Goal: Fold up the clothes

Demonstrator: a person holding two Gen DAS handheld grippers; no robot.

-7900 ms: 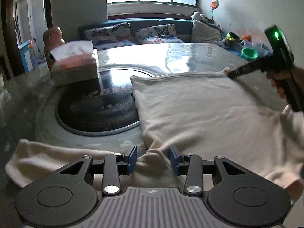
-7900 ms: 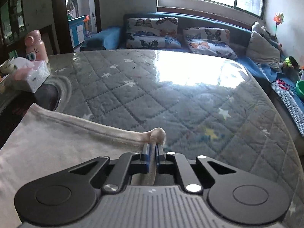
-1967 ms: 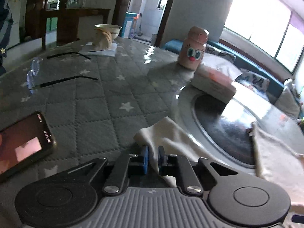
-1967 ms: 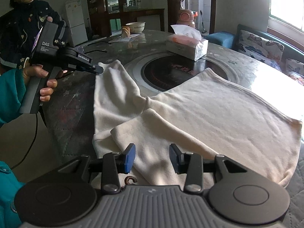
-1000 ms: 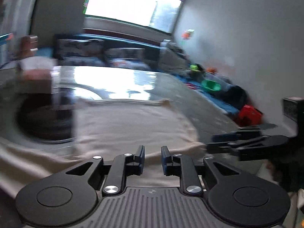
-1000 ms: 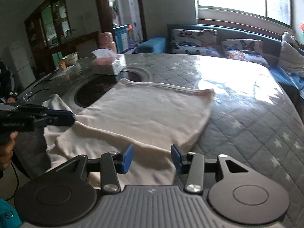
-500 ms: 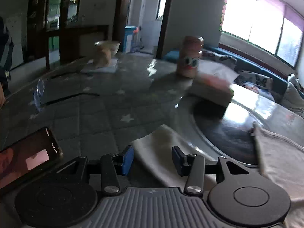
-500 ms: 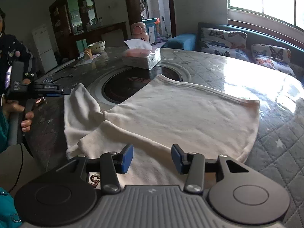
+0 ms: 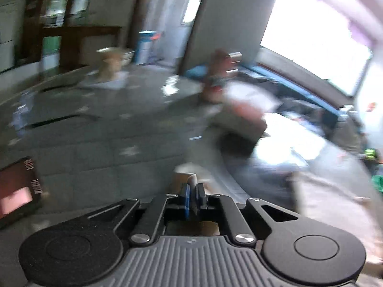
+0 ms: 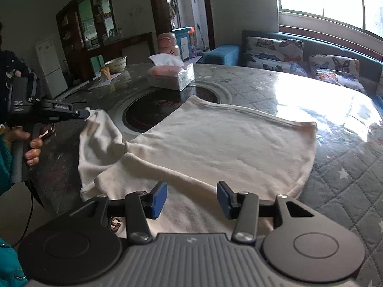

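Observation:
A cream long-sleeved top (image 10: 215, 143) lies flat across the round table, hem toward the sofa. One sleeve is folded over the body near me. The other sleeve (image 10: 100, 134) is lifted at its cuff by my left gripper (image 10: 87, 113), which is shut on it. In the blurred left wrist view my left gripper (image 9: 193, 191) pinches the cream cuff (image 9: 189, 177) between its blue pads. My right gripper (image 10: 191, 197) stands open just above the near edge of the top, with nothing between its fingers.
A tissue box (image 10: 171, 75) and a pink bottle (image 10: 167, 44) stand beyond the dark round inset (image 10: 153, 111) in the table. A phone (image 9: 16, 189) lies at the table's left edge. A bowl (image 10: 117, 63) sits far back. A sofa with butterfly cushions (image 10: 280, 51) runs behind.
My left gripper has shut on the sleeve cuff and lifted it off the table; the left view is now blurred by motion. My right gripper stays open over the top's near edge.

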